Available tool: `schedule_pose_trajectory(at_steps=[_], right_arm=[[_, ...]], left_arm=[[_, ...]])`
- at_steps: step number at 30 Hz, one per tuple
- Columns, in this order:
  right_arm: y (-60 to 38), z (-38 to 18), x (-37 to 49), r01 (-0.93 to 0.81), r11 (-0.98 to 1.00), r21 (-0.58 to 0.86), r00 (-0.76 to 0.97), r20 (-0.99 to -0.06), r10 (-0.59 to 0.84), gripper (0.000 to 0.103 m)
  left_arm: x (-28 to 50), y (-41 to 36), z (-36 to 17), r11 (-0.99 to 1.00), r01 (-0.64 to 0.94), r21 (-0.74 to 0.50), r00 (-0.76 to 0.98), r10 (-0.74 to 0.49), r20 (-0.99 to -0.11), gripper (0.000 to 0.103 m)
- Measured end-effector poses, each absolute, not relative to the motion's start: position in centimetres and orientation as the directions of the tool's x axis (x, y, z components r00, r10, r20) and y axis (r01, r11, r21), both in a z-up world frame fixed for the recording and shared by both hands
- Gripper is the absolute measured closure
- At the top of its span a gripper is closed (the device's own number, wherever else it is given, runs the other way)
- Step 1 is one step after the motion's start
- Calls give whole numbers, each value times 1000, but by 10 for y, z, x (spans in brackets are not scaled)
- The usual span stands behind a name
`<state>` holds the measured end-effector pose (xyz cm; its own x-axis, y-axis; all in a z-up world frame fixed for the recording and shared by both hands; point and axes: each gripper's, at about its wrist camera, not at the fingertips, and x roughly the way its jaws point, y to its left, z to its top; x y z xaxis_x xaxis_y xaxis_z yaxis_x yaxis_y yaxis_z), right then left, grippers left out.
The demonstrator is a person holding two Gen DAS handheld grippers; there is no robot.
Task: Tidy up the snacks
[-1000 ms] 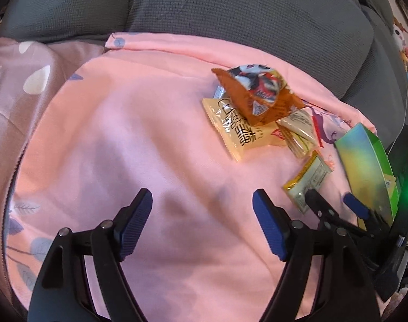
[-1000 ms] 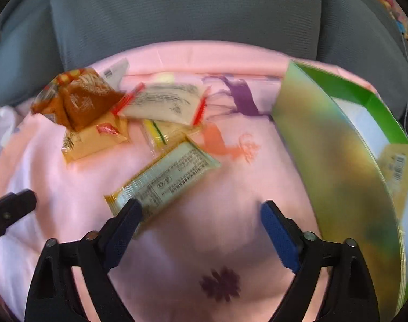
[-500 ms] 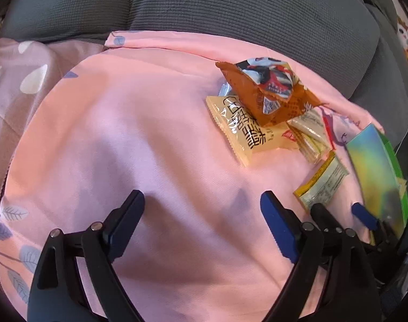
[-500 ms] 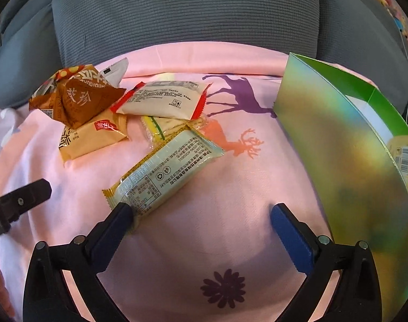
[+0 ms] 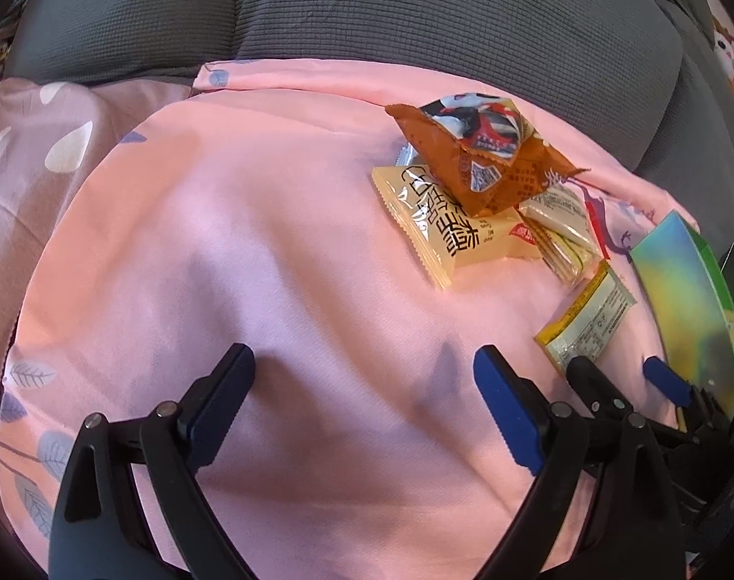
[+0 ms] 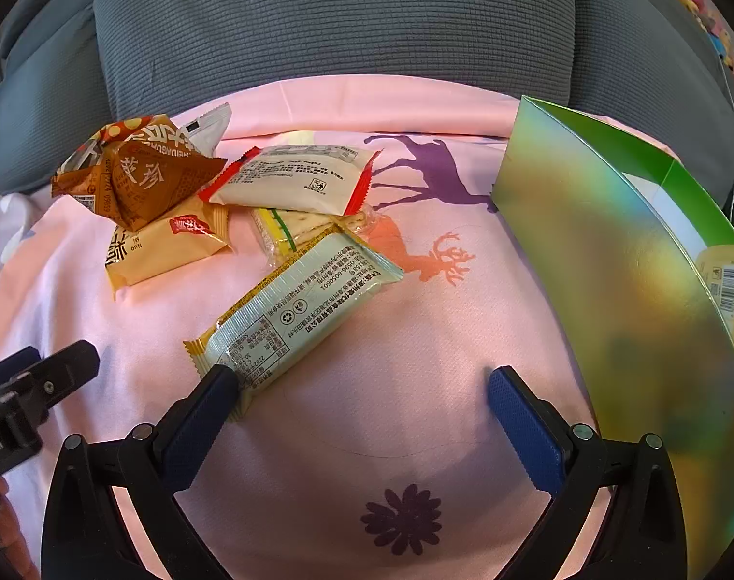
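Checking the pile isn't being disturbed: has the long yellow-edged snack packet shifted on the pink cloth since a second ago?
No. The long packet lies as before, its far end beside the orange deer print; only the camera view changed.

The blanket (image 6: 415,415) is pink, printed with a purple deer, an orange deer and a dark purple flower. A brown packet (image 6: 139,174) with white script lies on a pale yellow packet (image 6: 168,251); nearby a white packet (image 6: 294,179) has red ends. The box (image 6: 623,280) shimmers gold-green outside, bright green inside. The cushion (image 6: 333,24) is grey.
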<state>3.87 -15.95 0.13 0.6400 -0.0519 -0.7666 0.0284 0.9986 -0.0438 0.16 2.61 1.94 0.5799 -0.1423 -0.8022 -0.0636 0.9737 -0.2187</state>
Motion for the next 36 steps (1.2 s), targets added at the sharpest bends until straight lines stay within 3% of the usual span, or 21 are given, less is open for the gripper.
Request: schedule_pose_trajectory(at_steps=[19, 36], right_arm=[[-159, 1, 40, 29, 999, -41, 639, -767, -50, 0], [-160, 1, 40, 47, 998, -45, 638, -767, -65, 0]], left_arm=[[-3, 12, 12, 989, -15, -148, 591, -111, -799, 1], [0, 14, 9, 990, -23, -137, 627, -93, -774, 1]])
